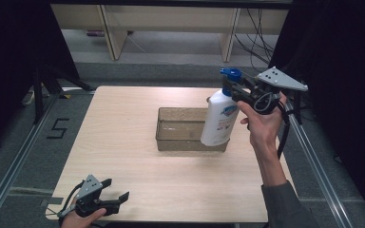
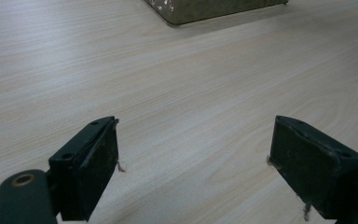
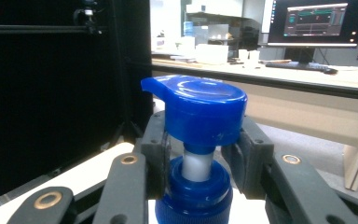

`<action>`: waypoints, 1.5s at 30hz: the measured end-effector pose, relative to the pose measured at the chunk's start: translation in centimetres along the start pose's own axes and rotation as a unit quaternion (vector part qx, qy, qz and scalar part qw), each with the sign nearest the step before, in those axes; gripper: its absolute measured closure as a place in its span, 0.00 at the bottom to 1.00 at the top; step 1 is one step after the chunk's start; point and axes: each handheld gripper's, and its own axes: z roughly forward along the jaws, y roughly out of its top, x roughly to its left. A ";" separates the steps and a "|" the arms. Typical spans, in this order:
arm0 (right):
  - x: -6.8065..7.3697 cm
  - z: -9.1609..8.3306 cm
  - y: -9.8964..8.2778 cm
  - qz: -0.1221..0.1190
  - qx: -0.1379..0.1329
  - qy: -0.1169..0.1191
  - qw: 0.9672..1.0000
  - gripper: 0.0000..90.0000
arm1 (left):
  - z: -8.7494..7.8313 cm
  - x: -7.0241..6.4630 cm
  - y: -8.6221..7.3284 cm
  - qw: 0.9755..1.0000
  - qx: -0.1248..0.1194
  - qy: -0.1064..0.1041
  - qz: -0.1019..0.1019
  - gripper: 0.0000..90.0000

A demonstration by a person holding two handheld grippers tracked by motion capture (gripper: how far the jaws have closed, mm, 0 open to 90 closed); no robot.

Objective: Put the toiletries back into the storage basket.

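A white pump bottle [image 1: 217, 118] with a blue pump head [image 1: 231, 74] hangs in the air over the right end of a clear plastic bin [image 1: 167, 135]. My right gripper [image 1: 235, 90] is shut on the bottle's neck just under the pump head [image 3: 200, 109], one jaw on each side of the blue collar [image 3: 193, 193]. My left gripper [image 1: 116, 190] rests low at the table's near left corner, held by a hand. Its jaws stand wide open over bare wood with nothing between them [image 2: 193, 154].
The bin [image 2: 214, 9] sits at mid-table on the light wooden table [image 1: 123, 123]. Black curtains flank both sides, and metal rails run along the floor. A desk with monitors [image 3: 314, 21] stands far behind the bottle.
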 end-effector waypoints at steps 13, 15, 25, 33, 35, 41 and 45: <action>-1.4 2.9 -1.1 0.014 0.006 -0.016 1.000 0.69 | 0.0 0.0 0.0 1.000 -0.007 -0.010 -0.003 0.17; -1.5 3.1 -1.2 0.015 0.007 -0.017 1.000 0.69 | 0.0 0.0 0.0 1.000 -0.008 -0.011 -0.004 0.16; -2.1 4.3 -2.3 0.028 0.015 -0.011 0.999 0.69 | -0.1 -0.1 0.0 1.000 -0.002 -0.007 0.001 0.17; -2.4 4.8 -3.7 0.032 0.033 -0.015 0.999 0.69 | -0.1 -0.1 0.1 1.000 -0.003 -0.007 -0.002 0.16; -2.5 4.9 -4.0 0.031 0.036 -0.017 0.999 0.69 | -0.1 -0.1 0.1 1.000 -0.003 -0.007 -0.001 0.16; -2.6 5.1 -4.6 0.028 0.034 -0.017 0.999 0.69 | -0.1 -0.1 0.1 1.000 -0.004 -0.005 -0.002 0.16; -2.4 5.2 -4.8 0.032 0.036 -0.015 0.999 0.69 | -0.1 -0.1 0.1 1.000 -0.006 -0.007 -0.001 0.17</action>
